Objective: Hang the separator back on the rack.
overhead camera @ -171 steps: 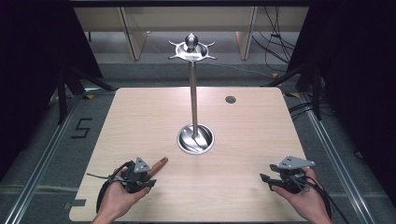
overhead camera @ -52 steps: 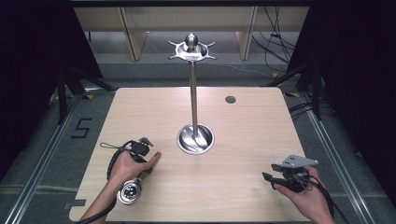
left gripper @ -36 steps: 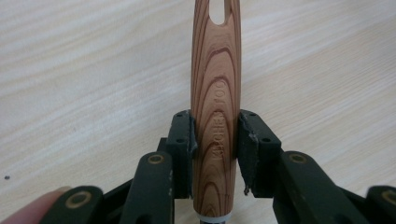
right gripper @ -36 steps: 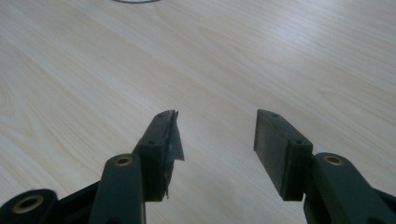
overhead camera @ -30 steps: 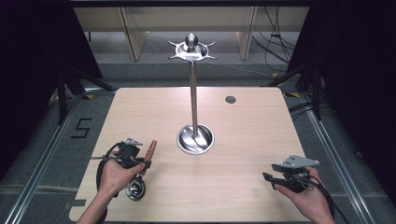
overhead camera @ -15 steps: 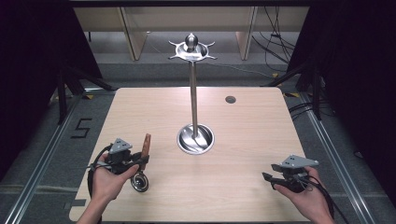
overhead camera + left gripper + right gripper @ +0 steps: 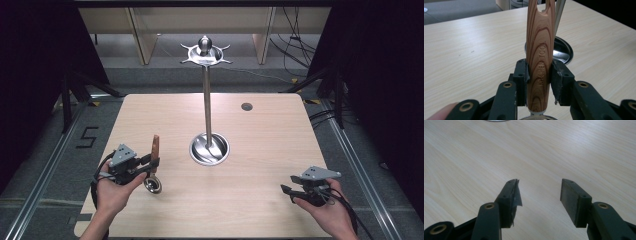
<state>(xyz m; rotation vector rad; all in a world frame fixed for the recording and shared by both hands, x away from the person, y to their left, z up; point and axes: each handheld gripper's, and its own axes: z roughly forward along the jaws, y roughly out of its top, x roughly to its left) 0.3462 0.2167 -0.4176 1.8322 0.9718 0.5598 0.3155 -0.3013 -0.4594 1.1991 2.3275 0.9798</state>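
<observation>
Left hand-held gripper (image 7: 539,75): both pads are pinched against the wooden handle (image 7: 540,50) of a kitchen utensil (image 7: 154,165). The grip sits low on the handle, close to where the metal part begins. In the high view the handle points up and away from the person, and the round metal head (image 7: 152,185) hangs below the jaws, just above or on the surface (image 7: 260,210); contact there cannot be confirmed. The utensil is at the near left of the surface, short of the rack's round base (image 7: 209,149).

Right hand-held gripper (image 7: 539,192): jaws spread, nothing between them, resting low at the near right, well apart from the utensil.

Risks noted:
- The handle is smooth, tapered and held at one narrow band only. With the long end standing free above the pads, it may pivot or slide in the grip if the hand tilts.
- One pad of each hand-held gripper shows torn or peeling facing, which would reduce friction.
- The hanging hole at the handle's far end (image 7: 545,6) must meet one of the small hooks on the rack top (image 7: 206,52), which stands high on a thin pole (image 7: 206,105). A misjudged approach may knock the pole and rock the rack.
- The right side offers no support at present; a slip would drop the utensil onto the surface.
</observation>
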